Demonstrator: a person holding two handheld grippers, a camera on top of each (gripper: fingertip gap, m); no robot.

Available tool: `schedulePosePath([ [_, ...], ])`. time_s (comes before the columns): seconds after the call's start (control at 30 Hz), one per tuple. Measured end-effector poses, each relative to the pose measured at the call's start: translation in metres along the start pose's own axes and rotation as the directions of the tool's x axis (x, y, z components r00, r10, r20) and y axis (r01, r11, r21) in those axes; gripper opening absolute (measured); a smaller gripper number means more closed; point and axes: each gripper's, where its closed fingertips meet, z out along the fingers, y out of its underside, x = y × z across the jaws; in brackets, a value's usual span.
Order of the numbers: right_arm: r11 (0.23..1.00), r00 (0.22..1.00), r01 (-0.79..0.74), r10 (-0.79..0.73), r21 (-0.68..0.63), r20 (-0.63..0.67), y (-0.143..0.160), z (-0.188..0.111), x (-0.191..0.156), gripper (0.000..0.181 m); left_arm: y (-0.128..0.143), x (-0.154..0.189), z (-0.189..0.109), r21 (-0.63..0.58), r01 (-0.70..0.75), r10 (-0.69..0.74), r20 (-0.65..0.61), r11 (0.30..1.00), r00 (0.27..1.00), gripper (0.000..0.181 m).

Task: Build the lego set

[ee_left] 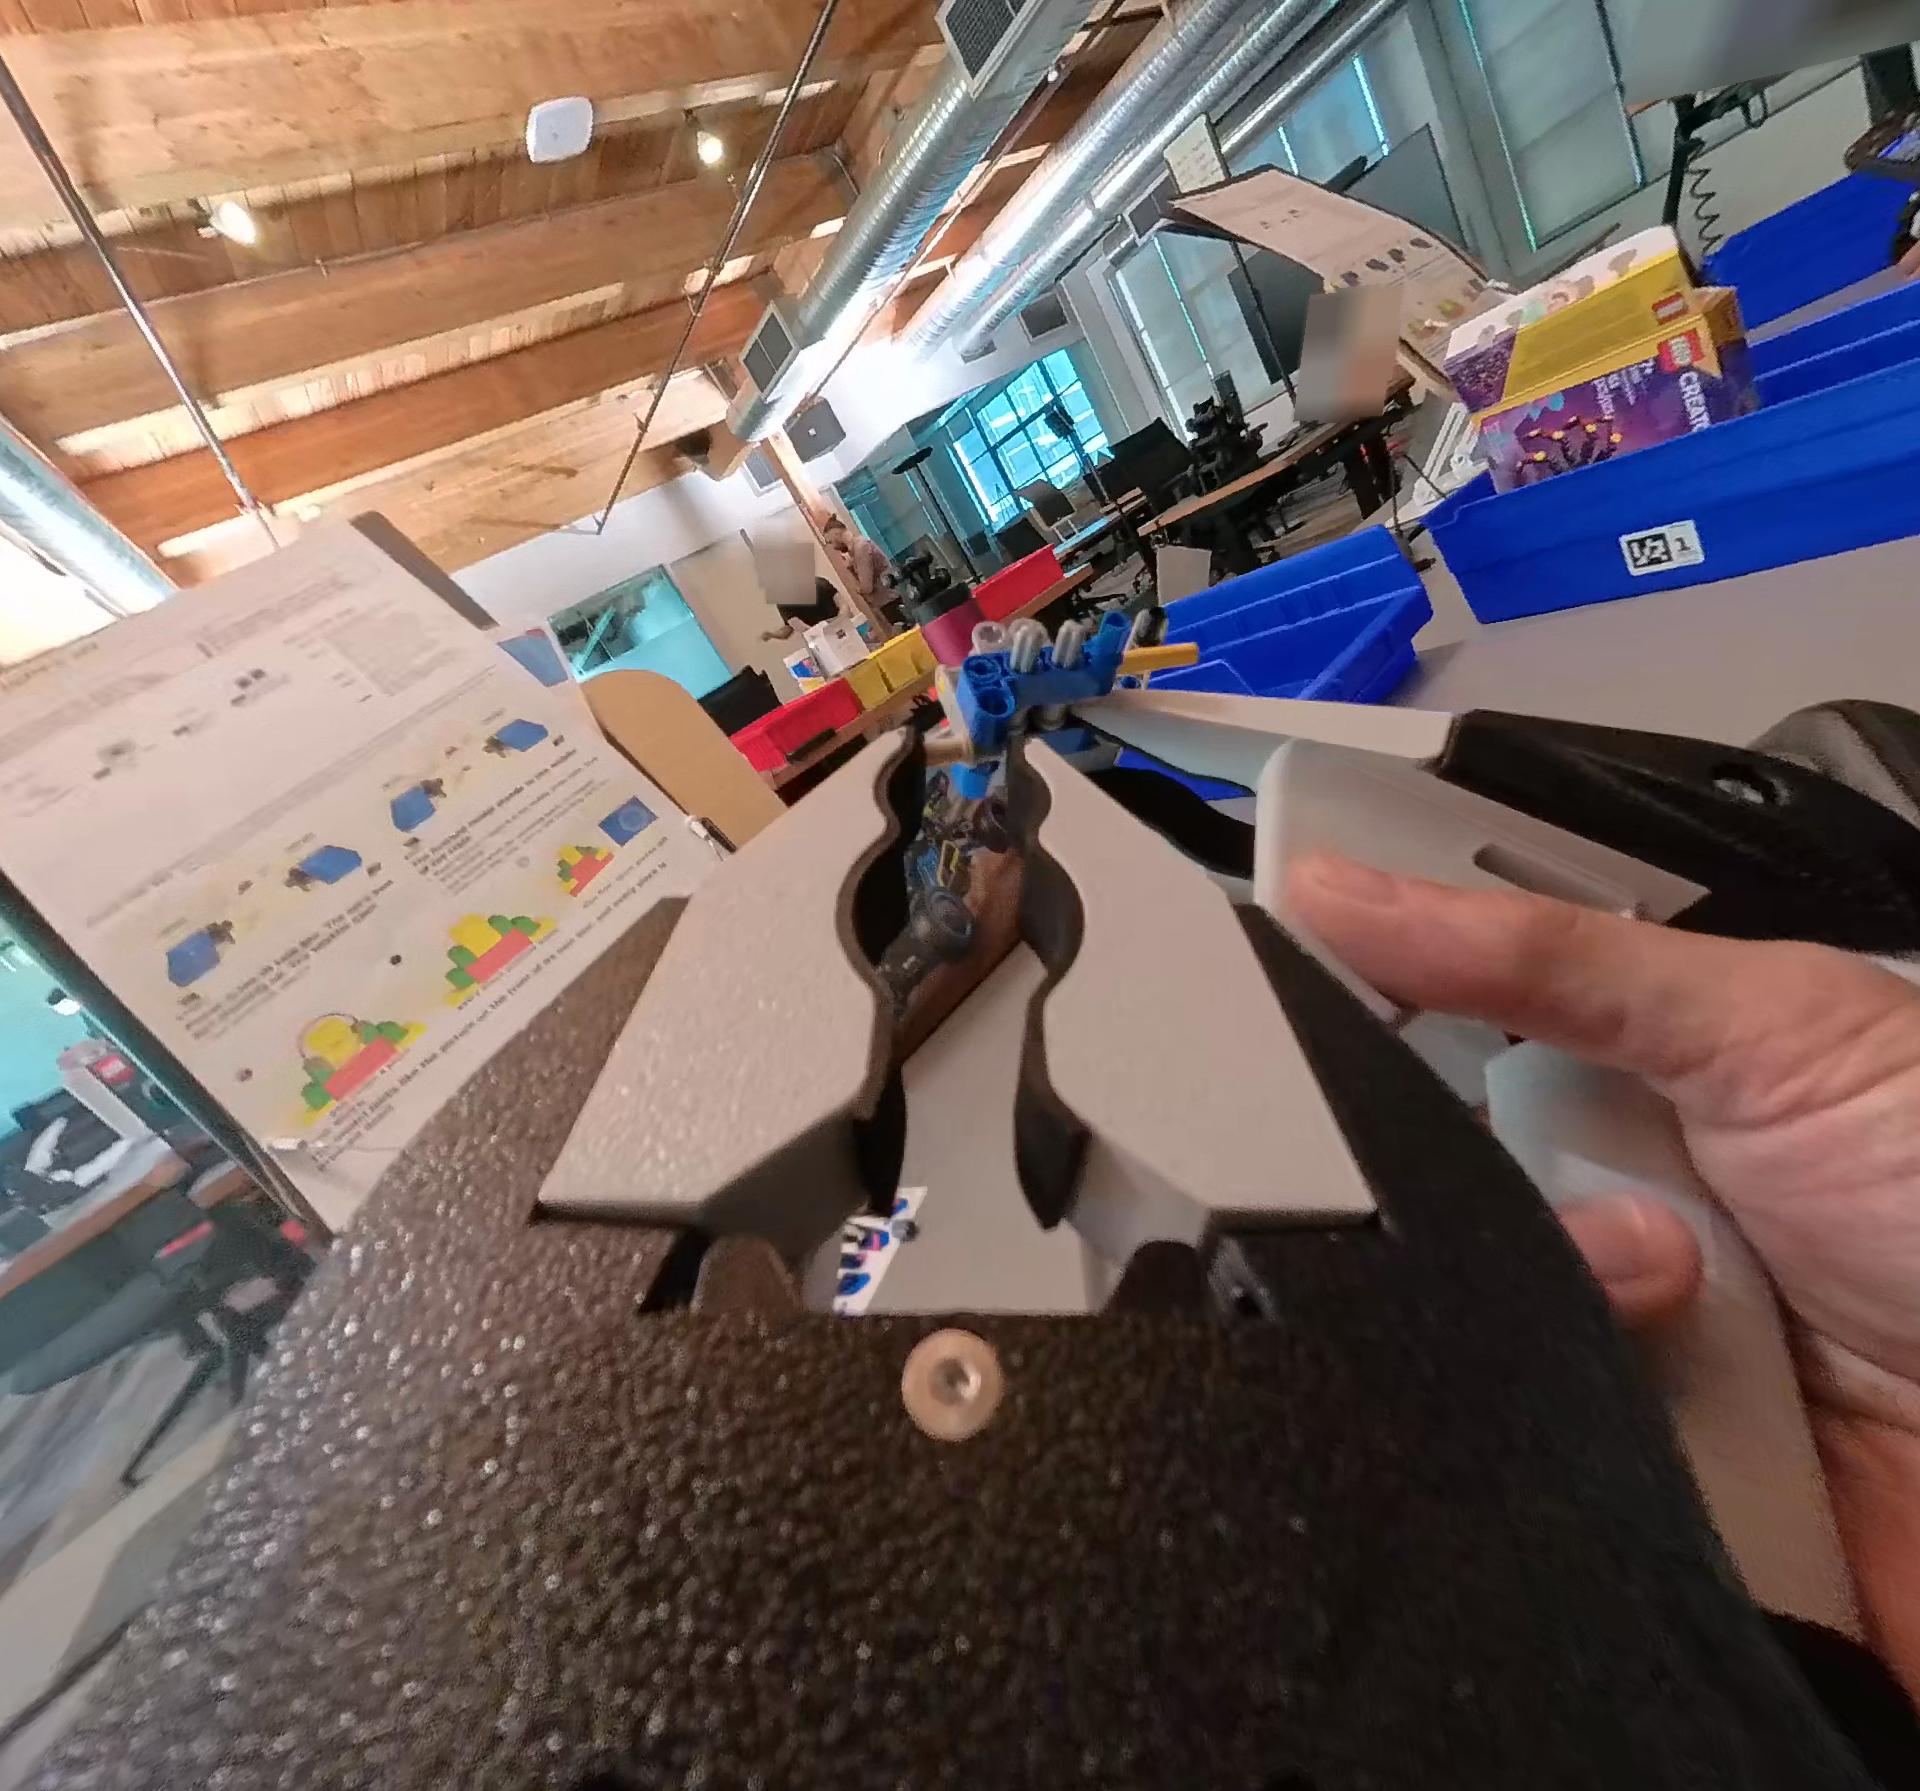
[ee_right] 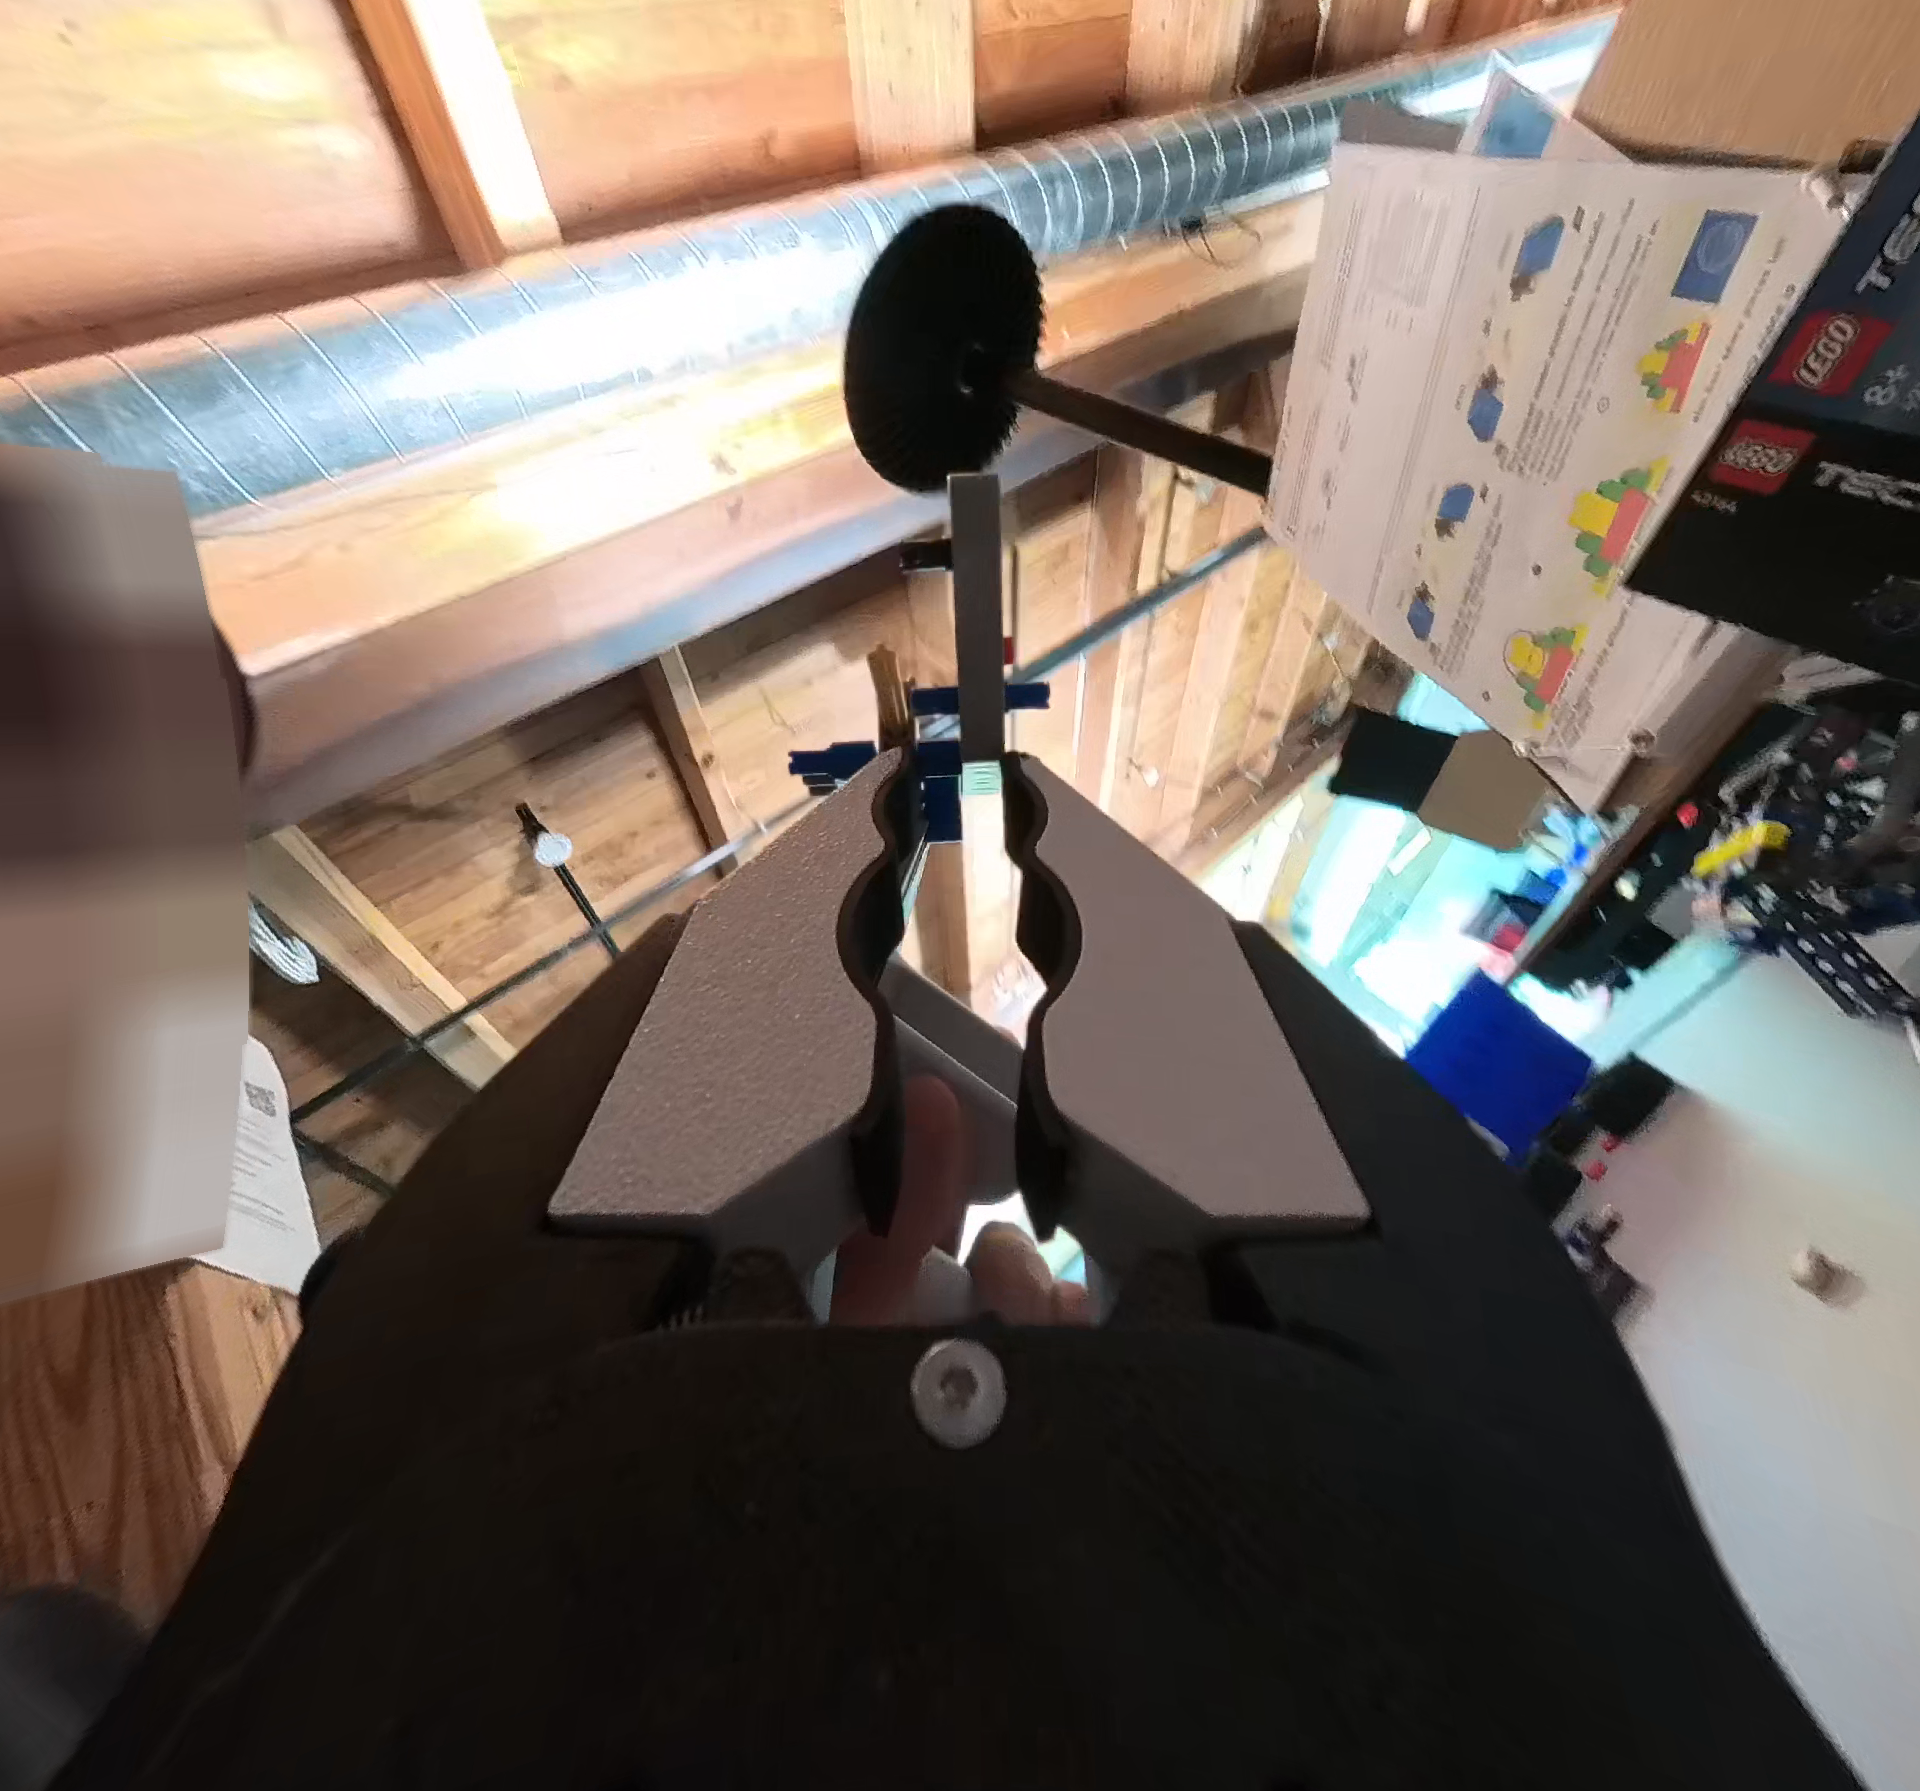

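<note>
Under the timber ceiling, above the grey table (ee_left: pixel 1662 661), my left hand-held gripper (ee_left: pixel 964 754) clenches the blue lego assembly (ee_left: pixel 1023 687) at its tips, while my right hand-held gripper (ee_right: pixel 961 775), clenched too, pinches it from the right.

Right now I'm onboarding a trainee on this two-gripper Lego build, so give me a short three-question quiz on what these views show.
1. True or false: in the left wrist view, both grippers meet at the blue Lego assembly.
2. In the left wrist view, what colour is the axle poking from that assembly's right side? A) red B) yellow C) green
3. Fill in: in the right wrist view, a black ______ on a black axle sits beyond the right gripper.

Key: 1 true, the left gripper from below and the right one from the right; 2 B; 3 gear.
</note>
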Motion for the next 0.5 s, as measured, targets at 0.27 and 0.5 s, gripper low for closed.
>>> schedulePosePath([
  [0.27,0.84,0.95,-0.056,-0.121,-0.539,-0.288,0.011,-0.044,0.048,0.032,0.101,-0.026,-0.032,-0.367,0.197,-0.234,-0.058,0.909,0.97,0.013],
  [0.5,-0.083,0.373,0.275,-0.909,-0.958,0.186,-0.116,-0.132,0.091,0.024,0.181,-0.007,-0.064,-0.681,0.266,-0.381,-0.021,0.682,0.924,0.013],
])
